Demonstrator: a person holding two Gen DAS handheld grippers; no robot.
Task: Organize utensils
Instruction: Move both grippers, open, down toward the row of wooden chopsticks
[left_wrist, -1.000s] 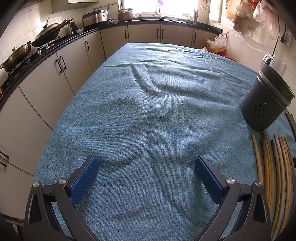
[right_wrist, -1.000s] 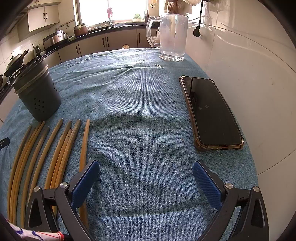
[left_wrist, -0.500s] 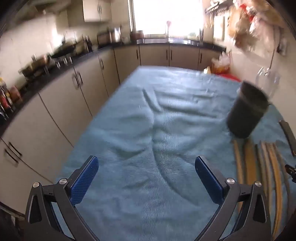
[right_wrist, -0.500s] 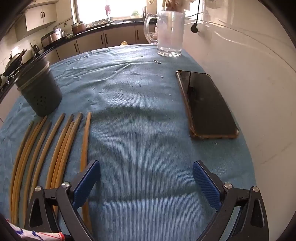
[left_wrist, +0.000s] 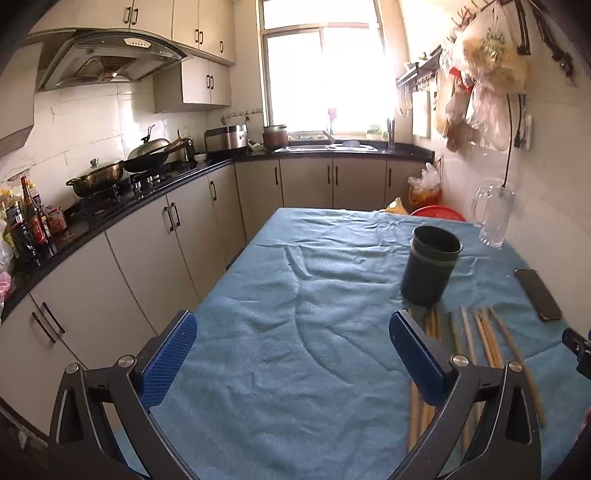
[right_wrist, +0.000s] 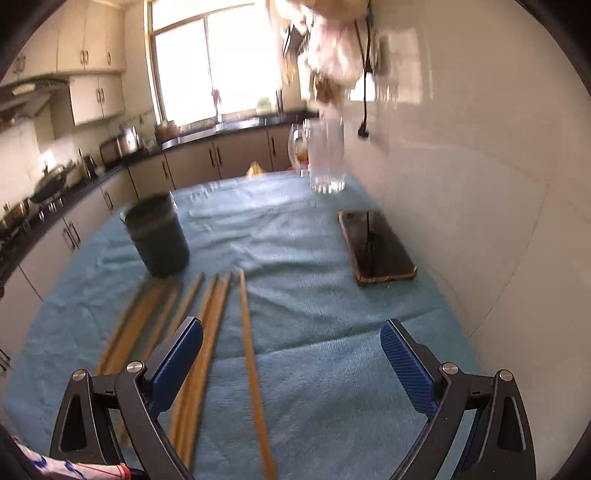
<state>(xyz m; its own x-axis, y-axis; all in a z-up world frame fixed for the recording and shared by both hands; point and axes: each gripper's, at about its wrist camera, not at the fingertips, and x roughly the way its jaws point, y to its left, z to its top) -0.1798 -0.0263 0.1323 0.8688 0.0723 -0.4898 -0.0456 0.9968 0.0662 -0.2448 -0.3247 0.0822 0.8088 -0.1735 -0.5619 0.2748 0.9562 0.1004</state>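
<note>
The left gripper (left_wrist: 293, 354) stands wide open above the blue cloth (left_wrist: 295, 295) with nothing between its blue pads (left_wrist: 168, 354). Just past its right-hand pad the wooden chopsticks (left_wrist: 476, 339) lie flat in a loose row, running lengthwise away from the claw; some of them pass under that finger. Ahead of the row and to the right of the claw's centre line stands the dark utensil holder (left_wrist: 430, 269), upright, close to the far tips of the sticks. The right gripper (right_wrist: 291, 365) is also spread wide and holds nothing. Its left pad (right_wrist: 177, 365) hangs over the chopsticks (right_wrist: 207, 332), and one separate stick (right_wrist: 251, 354) lies inside the gap, nearer the left pad. Forward and to the left sits the utensil holder (right_wrist: 157, 236), near the sticks' far ends. Ahead to the right a phone (right_wrist: 376, 247) lies flat by the wall, with a glass jug (right_wrist: 325, 155) beyond it.
</note>
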